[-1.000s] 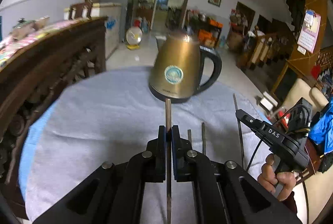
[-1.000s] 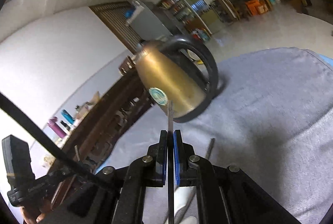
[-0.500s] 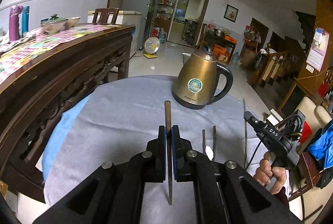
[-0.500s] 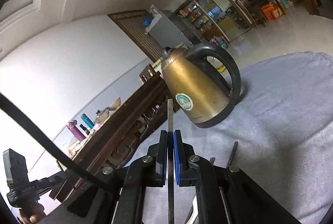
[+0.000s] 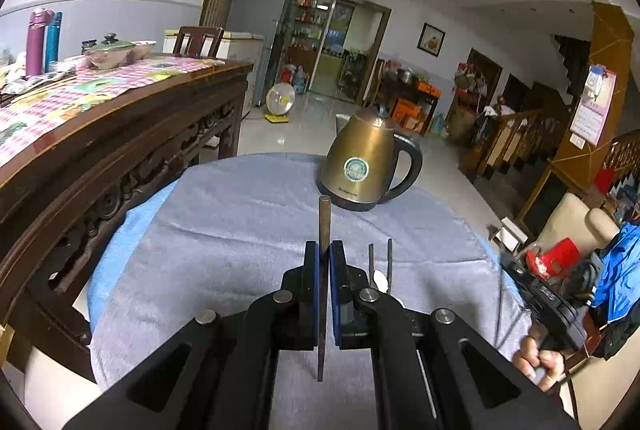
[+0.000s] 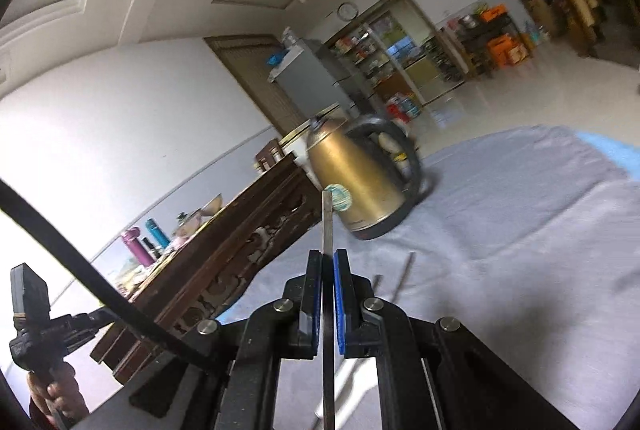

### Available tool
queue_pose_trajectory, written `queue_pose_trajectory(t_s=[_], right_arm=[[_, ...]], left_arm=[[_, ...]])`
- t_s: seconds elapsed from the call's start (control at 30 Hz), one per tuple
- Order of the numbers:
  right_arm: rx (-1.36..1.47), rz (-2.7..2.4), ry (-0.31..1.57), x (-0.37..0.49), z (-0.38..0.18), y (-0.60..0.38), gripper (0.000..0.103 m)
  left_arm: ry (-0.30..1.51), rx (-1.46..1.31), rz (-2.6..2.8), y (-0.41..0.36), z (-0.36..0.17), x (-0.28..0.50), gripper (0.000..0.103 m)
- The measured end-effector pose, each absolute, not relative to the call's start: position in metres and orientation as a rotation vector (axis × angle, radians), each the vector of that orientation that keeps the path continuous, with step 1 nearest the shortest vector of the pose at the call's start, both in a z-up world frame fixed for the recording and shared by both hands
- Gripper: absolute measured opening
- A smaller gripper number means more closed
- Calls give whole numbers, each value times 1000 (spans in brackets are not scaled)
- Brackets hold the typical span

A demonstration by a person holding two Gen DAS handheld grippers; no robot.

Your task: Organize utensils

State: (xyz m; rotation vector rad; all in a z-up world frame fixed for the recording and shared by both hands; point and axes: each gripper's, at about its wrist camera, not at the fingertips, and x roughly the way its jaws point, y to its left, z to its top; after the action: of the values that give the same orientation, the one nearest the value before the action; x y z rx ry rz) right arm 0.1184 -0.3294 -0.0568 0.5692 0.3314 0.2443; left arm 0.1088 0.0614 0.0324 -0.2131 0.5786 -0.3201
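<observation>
My left gripper is shut on a thin dark metal utensil that sticks out forward, held above the grey cloth-covered round table. My right gripper is shut on another thin metal utensil, also lifted above the table. Two thin dark utensil handles and a white spoon lie on the cloth just right of the left gripper. The handles also show in the right wrist view. The right gripper's body shows at the lower right of the left wrist view.
A brass electric kettle with a black handle stands at the table's far side; it also shows in the right wrist view. A dark carved wooden table with bowls and bottles stands close on the left. A chair is to the right.
Both grippers have risen and pulled back from the kettle with their utensils held. The kettle looks smaller and farther. The right view has tilted further.
</observation>
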Motion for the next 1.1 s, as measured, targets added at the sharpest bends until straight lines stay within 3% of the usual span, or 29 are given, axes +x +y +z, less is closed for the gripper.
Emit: queue_pose_trajectory(t_s=[0.47,1.1], right_arm=[[543,218,160,-13,-9,-318,6],[423,288,8,-81,18,-254,6]], left_arm=[[529,-227,-352,83,49,47,5],[513,-242,-439,99,60,-10,5]])
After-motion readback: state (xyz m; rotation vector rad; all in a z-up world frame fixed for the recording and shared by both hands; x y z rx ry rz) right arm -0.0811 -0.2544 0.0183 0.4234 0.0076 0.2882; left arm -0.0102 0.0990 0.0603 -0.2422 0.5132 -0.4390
